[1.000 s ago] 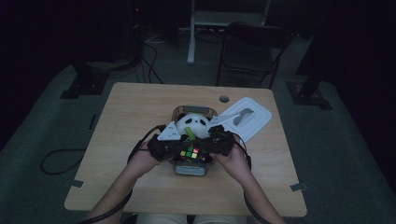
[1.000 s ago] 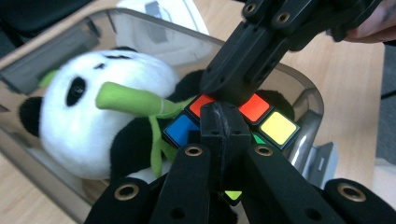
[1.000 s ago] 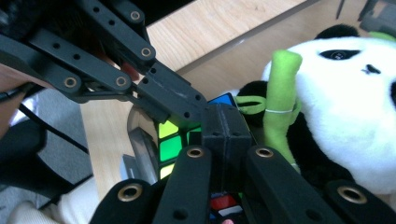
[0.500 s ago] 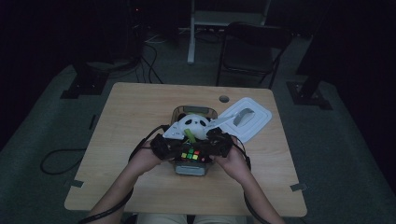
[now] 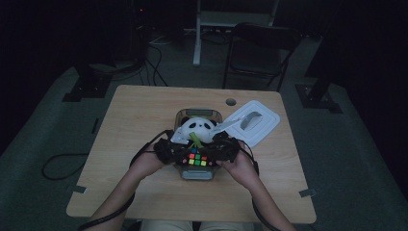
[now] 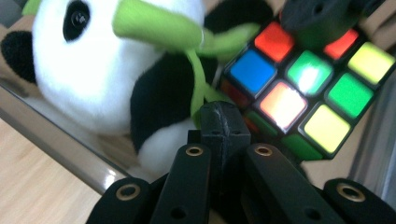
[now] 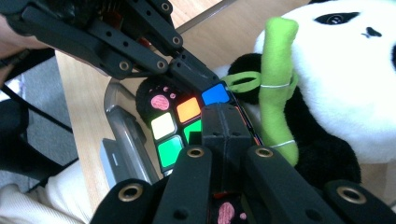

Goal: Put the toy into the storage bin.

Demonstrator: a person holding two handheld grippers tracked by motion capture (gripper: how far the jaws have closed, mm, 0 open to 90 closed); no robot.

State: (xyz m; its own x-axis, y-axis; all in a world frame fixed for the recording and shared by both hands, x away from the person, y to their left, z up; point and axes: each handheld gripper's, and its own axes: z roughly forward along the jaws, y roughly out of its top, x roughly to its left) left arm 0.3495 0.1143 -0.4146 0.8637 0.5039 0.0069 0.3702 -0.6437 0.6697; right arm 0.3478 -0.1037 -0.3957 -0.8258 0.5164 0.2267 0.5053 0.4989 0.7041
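Seen from above on a wooden desk (image 5: 144, 120): a clear storage box (image 5: 196, 171) packed with a plush panda (image 5: 196, 130) clutching a green bamboo stalk (image 5: 194, 139) and, just in front of it, a colour-tiled puzzle cube (image 5: 197, 159), with the box's white lid (image 5: 254, 122) lying open to the right. Flanking the cube, left gripper (image 5: 166, 150) and right gripper (image 5: 226, 149), each held in a hand at the box's near end. Fingers (image 6: 219, 121) of both pressed fully together with nothing between them, tips resting at the cube's edges beside the panda.
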